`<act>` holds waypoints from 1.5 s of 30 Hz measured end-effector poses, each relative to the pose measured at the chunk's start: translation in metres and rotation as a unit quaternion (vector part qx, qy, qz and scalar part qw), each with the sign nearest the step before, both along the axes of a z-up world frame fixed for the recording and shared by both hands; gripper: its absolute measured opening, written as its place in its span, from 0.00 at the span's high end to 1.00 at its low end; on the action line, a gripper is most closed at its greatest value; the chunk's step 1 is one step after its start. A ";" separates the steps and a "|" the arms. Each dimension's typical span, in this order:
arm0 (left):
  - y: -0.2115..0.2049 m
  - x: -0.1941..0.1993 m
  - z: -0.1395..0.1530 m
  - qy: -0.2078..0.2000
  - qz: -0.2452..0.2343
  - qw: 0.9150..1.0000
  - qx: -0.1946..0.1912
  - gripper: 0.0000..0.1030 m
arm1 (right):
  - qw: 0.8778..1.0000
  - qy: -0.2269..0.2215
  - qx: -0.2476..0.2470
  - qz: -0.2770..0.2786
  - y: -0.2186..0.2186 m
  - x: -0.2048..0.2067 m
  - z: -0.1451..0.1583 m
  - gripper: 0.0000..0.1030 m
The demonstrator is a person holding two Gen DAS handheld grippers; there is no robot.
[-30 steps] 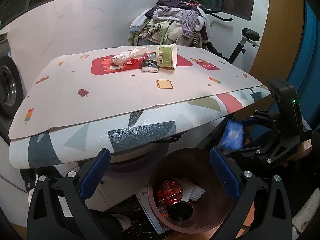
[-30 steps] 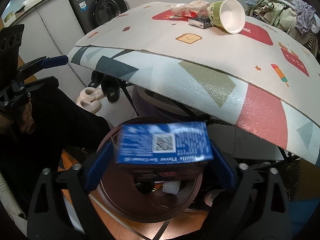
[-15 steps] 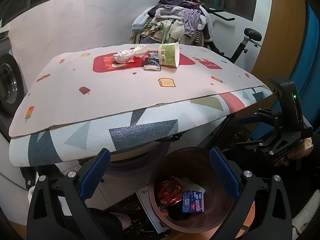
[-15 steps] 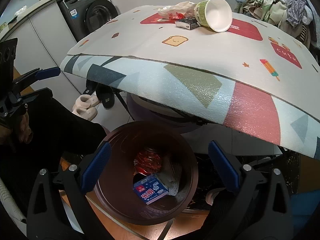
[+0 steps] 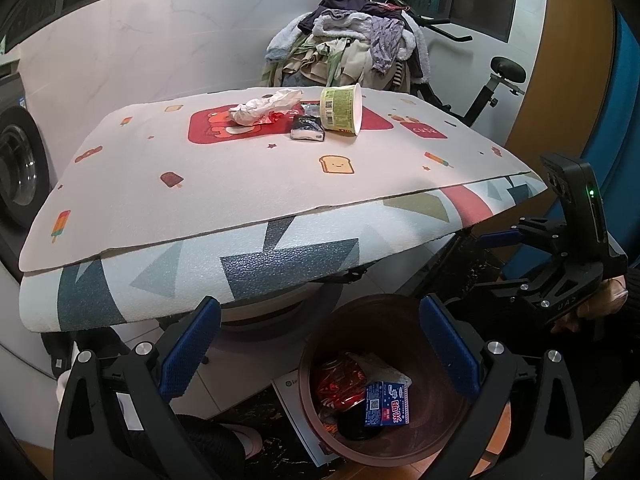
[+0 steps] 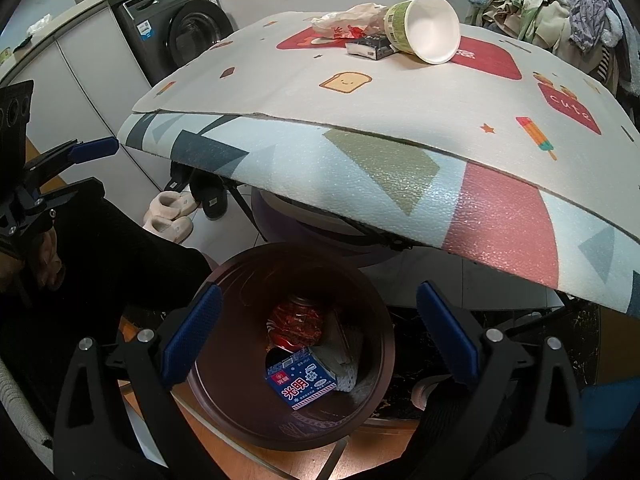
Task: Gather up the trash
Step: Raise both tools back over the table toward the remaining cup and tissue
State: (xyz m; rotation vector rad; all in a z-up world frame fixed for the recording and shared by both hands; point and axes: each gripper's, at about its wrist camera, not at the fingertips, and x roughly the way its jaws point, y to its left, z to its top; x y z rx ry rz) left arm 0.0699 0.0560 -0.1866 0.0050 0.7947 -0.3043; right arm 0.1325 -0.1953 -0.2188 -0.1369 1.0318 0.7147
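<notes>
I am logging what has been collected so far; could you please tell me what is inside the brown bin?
Inside the brown bin lie a blue carton, a crumpled red wrapper and something white. Anything beneath them is hidden.

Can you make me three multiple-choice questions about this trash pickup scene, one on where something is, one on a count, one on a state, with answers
1. Where is the blue carton?
A. on the table mat
B. inside the brown bin
C. held in the right tool

2. How many trash items lie on the table mat?
A. three
B. one
C. six

3. How does the paper cup sit?
A. upright
B. tipped on its side
C. crushed flat

Answers:
1. B, it lies at the bin's bottom beside a red wrapper.
2. A, the cup, a crumpled wrapper and a small dark packet.
3. B, its white inside faces sideways in the right wrist view.
</notes>
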 end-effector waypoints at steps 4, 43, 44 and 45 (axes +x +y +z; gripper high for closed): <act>0.000 0.000 0.000 -0.001 0.001 1.000 -0.002 0.06 | 1.000 -0.002 0.000 -0.004 -0.002 0.000 0.002 0.07; 0.065 0.113 0.101 -0.107 0.070 0.992 -0.025 0.06 | 0.988 -0.123 -0.085 -0.039 0.016 0.124 0.101 0.06; 0.066 0.116 0.102 -0.104 0.070 0.992 -0.025 0.06 | 0.987 -0.126 -0.092 -0.035 0.019 0.127 0.103 0.06; 0.067 0.118 0.102 -0.101 0.071 0.992 -0.025 0.06 | 0.987 -0.127 -0.095 -0.031 0.022 0.130 0.104 0.06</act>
